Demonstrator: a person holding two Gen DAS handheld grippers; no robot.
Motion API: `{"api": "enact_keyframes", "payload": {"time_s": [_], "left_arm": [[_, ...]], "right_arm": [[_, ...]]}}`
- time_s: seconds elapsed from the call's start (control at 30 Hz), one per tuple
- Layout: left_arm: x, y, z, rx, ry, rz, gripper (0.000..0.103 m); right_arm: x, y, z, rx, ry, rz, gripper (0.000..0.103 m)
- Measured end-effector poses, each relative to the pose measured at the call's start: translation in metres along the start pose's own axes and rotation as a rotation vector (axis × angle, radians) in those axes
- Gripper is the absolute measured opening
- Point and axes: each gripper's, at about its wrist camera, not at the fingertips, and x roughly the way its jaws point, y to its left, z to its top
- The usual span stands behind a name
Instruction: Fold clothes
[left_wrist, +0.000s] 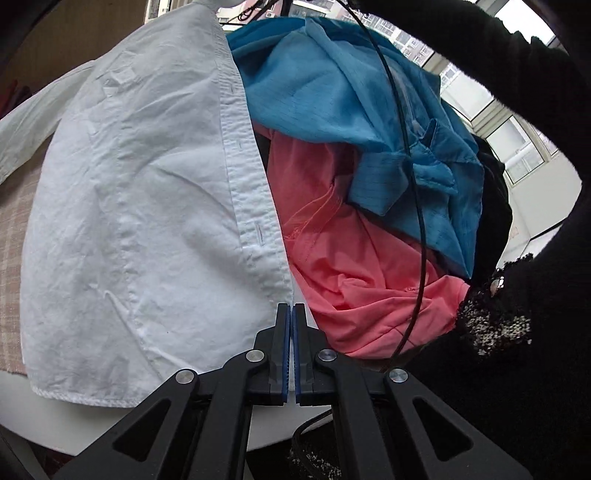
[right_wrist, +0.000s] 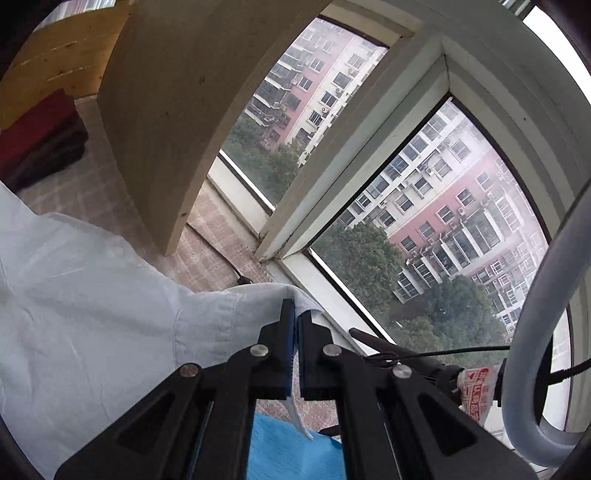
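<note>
The left tool (left_wrist: 292, 310) pinches the near hem corner of the white shirt (left_wrist: 147, 206), which lies spread on the worktop (left_wrist: 70, 417) — a blue garment (left_wrist: 343, 96) and a pink one (left_wrist: 351, 266) heaped to its right. The right tool (right_wrist: 295, 306) grips the shirt's far edge — lifted before the window (right_wrist: 436, 229).

The left gripper (left_wrist: 293, 310) is clamped on the white shirt's (left_wrist: 147, 206) hem corner; the right gripper (right_wrist: 294, 306) pinches its other edge.
</note>
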Motion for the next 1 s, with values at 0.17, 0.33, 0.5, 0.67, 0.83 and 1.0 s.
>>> {"api": "enact_keyframes", "payload": {"time_s": [0.17, 0.33, 0.5, 0.67, 0.83, 1.0], "left_arm": [[0.012, 0.006, 0.003, -0.024, 0.029, -0.011, 0.001], [-0.008, 0.002, 0.000, -0.031, 0.023, 0.021, 0.018], [-0.072, 0.018, -0.029, -0.048, -0.043, 0.144, 0.030], [-0.111, 0.084, -0.065, -0.149, -0.024, 0.328, 0.030], [-0.116, 0.132, -0.070, -0.158, -0.061, 0.344, 0.030], [-0.104, 0.159, -0.063, -0.101, -0.072, 0.305, 0.030]], "right_arm": [[0.033, 0.016, -0.013, -0.015, 0.051, -0.016, 0.001], [0.056, 0.031, -0.021, -0.062, 0.118, -0.046, 0.001], [0.040, 0.021, -0.026, -0.050, 0.129, -0.052, 0.021], [-0.035, -0.016, -0.030, 0.107, 0.029, -0.002, 0.031], [-0.147, 0.006, -0.064, 0.207, -0.094, 0.343, 0.031], [-0.207, 0.119, -0.116, 0.184, -0.039, 0.608, 0.031]]}}
